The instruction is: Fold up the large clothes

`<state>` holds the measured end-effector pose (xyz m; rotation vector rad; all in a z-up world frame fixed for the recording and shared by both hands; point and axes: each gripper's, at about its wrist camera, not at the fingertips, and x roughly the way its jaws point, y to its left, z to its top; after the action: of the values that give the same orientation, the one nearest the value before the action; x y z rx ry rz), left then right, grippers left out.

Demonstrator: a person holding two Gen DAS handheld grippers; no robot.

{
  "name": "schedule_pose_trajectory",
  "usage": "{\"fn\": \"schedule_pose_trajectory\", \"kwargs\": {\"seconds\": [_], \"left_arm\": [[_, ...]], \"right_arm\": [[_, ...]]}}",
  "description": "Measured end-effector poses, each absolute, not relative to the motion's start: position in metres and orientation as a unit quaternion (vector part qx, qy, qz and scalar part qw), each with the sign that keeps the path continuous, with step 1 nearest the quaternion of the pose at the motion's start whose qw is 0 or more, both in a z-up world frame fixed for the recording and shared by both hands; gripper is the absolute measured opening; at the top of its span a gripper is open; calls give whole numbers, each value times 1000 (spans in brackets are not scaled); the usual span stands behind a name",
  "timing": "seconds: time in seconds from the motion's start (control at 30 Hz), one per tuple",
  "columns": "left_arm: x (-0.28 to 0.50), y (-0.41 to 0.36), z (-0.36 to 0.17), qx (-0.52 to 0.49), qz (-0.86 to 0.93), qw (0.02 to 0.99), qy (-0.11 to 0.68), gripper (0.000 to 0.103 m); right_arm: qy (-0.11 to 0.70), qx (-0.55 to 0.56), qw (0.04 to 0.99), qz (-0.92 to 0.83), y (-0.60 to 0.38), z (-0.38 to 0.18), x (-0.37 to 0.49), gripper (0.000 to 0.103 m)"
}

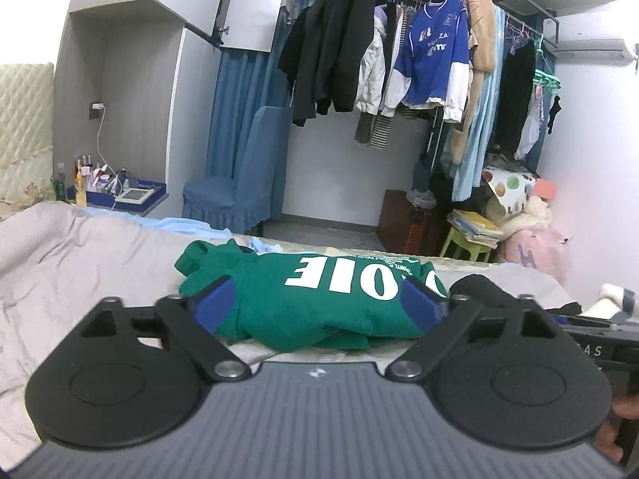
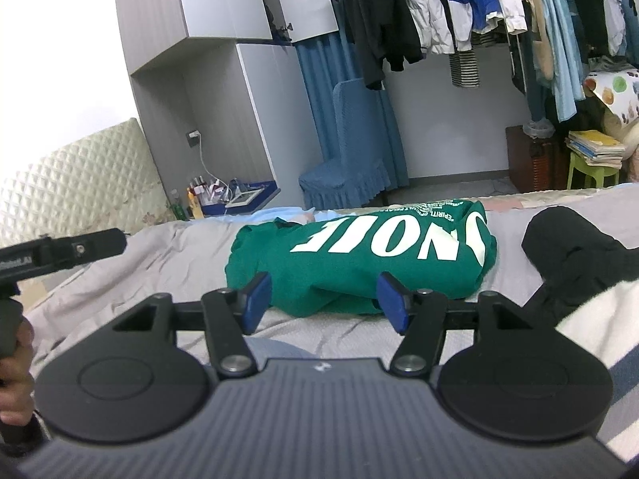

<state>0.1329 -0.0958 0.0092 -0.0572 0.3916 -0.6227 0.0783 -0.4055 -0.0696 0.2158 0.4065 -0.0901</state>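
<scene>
Green shirt (image 1: 319,299) sits on the bed (image 1: 80,263) as a compact bundle, roughly mid-bed, just ahead of both my claws. I judge the fold as mostly done — it's doubled over into a thick packet, white block lettering on top, no sleeves trailing out that I can see. The near edge looks lumpy, with loose layers bulging at the front in the right wrist view, and the left end is bunched, not squared. So what's left, by my read: maybe a tidy of that near edge, or just backing off and moving to the next piece.

Left claw (image 1: 319,303) — jaws spread wide, blue pads either side of the bundle's near edge, not pressing on it as far as I can tell. Right claw (image 2: 323,299) — jaws apart too, narrower gap, pads at the shirt's front lip, nothing clamped.

Orientation: the shirt's long axis runs left-right across both views, parallel to the far bed edge. In the right wrist view it tilts slightly, with the right end further from me. Lettering reads upside down from my side, so the print's top faces me. Can't tell which end holds the collar.

A black garment (image 2: 575,247) lies to the right of the bundle, apart from it, not folded.
</scene>
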Motion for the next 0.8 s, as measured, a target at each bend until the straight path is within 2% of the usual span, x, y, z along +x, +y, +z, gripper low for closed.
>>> {"fn": "schedule_pose_trajectory", "kwargs": {"seconds": [0.07,0.23,0.3,0.8], "left_arm": [[131,-98,8,-14,-307,932,190,100],[132,-103,5,1,-304,933,193,103],[132,-103,4,0,-303,933,193,103],[131,-109,-1,8,-299,932,204,103]], "right_arm": [[200,105,973,-51,-404,-71,78,77],[197,105,973,-57,-406,-73,79,93],[202,103,972,-64,-406,-74,81,103],[223,105,966,-71,-405,-81,82,103]]}}
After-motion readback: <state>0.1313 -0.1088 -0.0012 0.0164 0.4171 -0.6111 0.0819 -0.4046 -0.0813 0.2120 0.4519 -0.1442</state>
